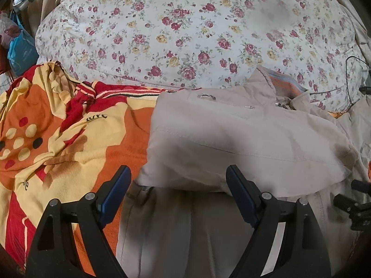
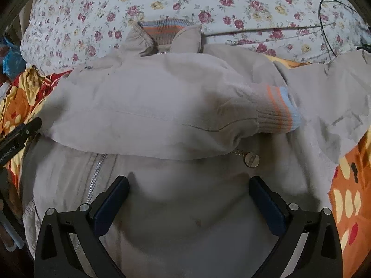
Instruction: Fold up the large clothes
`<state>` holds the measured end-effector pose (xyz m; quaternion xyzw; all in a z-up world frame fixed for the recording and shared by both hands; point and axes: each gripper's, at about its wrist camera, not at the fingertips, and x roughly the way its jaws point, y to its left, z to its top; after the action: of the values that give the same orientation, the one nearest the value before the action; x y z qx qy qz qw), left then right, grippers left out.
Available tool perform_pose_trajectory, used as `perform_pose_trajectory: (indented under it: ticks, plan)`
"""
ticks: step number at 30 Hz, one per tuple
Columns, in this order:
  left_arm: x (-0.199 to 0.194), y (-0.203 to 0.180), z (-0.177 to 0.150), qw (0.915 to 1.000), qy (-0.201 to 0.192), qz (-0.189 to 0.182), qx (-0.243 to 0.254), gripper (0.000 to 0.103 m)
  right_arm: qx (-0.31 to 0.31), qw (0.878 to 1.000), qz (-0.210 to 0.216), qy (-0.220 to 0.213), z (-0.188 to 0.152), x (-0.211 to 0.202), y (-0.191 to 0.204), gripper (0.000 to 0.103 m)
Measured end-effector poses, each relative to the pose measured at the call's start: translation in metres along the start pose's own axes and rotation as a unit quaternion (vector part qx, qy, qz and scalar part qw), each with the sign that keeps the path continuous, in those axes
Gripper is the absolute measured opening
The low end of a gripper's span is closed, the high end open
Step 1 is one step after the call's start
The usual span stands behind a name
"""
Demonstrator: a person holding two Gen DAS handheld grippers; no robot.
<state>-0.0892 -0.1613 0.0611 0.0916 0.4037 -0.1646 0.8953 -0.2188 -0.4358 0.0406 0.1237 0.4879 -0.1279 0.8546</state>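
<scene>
Both grippers (image 1: pixel 178 186) (image 2: pixel 189 197) released above jacket (image 2: pixel 162 97); folded sleeve (image 2: pixel 266 113) (loose, unpinned) may slide off w/ next fold.

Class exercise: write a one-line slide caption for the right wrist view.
Open right gripper hovers over a beige jacket, one sleeve folded across its front.

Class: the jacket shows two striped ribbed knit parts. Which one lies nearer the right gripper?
The sleeve cuff, folded across the jacket front; the striped collar lies farther off, by the floral quilt.
</scene>
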Motion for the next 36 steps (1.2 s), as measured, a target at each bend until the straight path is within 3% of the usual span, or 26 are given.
perform_pose_trajectory:
  ticks: [6, 21, 28, 33, 36]
  plan:
    - [-0.004, -0.001, 0.0, 0.9999, -0.011, 0.001, -0.001, 0.084, -0.009, 0.998, -0.007, -0.057, 0.002, -0.02, 0.003, 0.102]
    - [-0.005, -0.012, -0.003, 0.9994, -0.01, -0.028, 0.018, 0.084, 0.005, 0.997, -0.028, -0.071, 0.002, -0.021, -0.005, 0.102]
    - [0.006, -0.009, -0.001, 0.9986, 0.02, -0.05, 0.002, 0.084, 0.019, 0.996, -0.046, -0.072, 0.004, -0.023, -0.015, 0.102]
    - [0.007, -0.008, 0.003, 0.9984, 0.016, -0.054, -0.008, 0.084, 0.053, 0.99, -0.09, -0.091, 0.021, -0.038, -0.056, 0.095]
    - [0.008, -0.007, 0.004, 0.9983, 0.019, -0.055, -0.009, 0.084, 0.101, 0.981, -0.12, -0.114, 0.037, -0.054, -0.105, 0.094]
